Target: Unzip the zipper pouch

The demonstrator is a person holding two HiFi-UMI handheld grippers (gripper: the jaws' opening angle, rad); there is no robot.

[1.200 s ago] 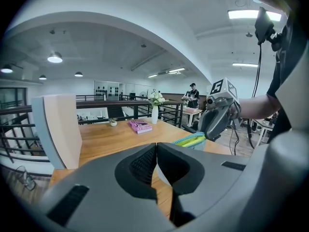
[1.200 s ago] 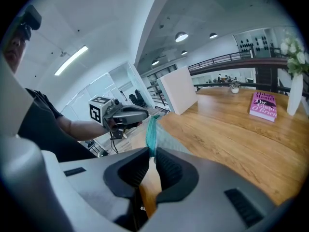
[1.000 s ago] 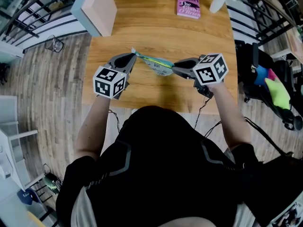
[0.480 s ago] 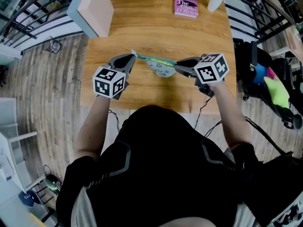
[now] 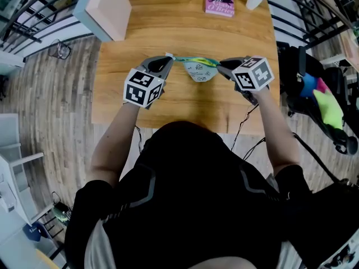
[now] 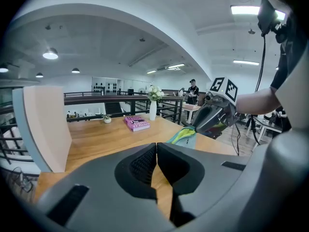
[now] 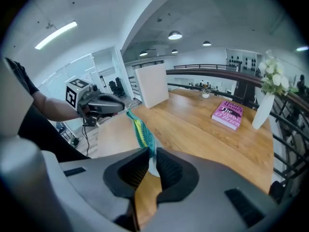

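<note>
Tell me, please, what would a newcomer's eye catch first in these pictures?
The eye goes first to the zipper pouch, teal and yellow along its top, stretched between the left gripper and the right gripper. Each gripper is shut on one end of it over the wooden table. Next comes the pink book near the table's far edge.

A wooden table (image 5: 168, 32) stands on a grey plank floor (image 5: 45, 105), bordered by black railings (image 5: 33, 15), under round ceiling lights (image 6: 50, 55).
</note>
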